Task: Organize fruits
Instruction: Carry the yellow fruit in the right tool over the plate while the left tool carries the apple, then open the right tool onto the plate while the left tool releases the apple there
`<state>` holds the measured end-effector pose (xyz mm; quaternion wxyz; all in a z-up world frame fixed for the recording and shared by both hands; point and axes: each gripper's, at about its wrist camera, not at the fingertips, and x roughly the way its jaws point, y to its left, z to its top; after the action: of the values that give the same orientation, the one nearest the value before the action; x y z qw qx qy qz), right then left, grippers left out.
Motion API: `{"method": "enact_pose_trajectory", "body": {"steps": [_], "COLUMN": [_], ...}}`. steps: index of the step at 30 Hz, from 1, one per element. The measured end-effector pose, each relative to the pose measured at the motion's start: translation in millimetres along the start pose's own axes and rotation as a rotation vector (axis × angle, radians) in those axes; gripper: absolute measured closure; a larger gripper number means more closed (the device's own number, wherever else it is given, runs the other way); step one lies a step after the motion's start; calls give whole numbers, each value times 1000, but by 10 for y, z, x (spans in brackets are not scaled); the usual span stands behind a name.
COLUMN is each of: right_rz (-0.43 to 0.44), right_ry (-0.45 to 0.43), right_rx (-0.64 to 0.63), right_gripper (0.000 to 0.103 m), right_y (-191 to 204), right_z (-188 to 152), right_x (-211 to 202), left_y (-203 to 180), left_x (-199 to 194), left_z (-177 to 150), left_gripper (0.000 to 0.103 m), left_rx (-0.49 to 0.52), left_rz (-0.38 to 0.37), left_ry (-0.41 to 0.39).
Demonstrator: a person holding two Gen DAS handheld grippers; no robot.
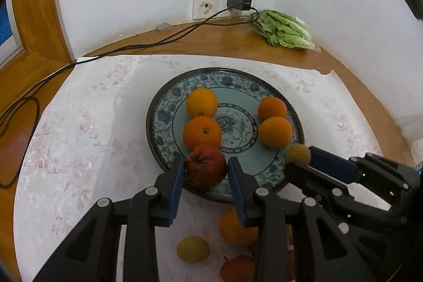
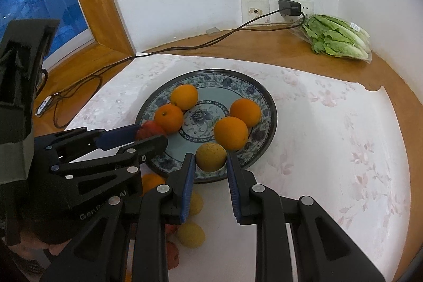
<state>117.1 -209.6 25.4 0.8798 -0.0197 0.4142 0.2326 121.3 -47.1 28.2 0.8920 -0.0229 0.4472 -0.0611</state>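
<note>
My left tool [image 1: 206,167] grips wrinkled dark-red apple [image 1: 205,165] | right tool [image 2: 210,159] grips round yellow pear [image 2: 211,156] | risk: dropping either onto patterned blue ceramic plate [image 1: 169,107] knocks oranges, rolling them off.

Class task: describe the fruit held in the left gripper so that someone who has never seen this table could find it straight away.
Find the blue patterned plate on the pale floral cloth. At its near left rim, just in front of two touching oranges, the left gripper clamps a fruit. It is the only dark red one at the plate; the right gripper holds a yellow-green one.
</note>
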Motion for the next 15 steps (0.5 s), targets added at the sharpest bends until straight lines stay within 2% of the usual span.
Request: {"method": "enact_pose_trajectory", "body": {"steps": [15], "right_rz": [-17], "right_ry": [2], "right_rx": [15], "right_gripper": [77], "right_y": [-102], "right_z": [17], "right_x": [161], "left_y": [2], "left_x": [110], "left_z": [23], "left_gripper": [68], "left_rx": [1], "left_rz": [-23], "left_ry": [-8]}}
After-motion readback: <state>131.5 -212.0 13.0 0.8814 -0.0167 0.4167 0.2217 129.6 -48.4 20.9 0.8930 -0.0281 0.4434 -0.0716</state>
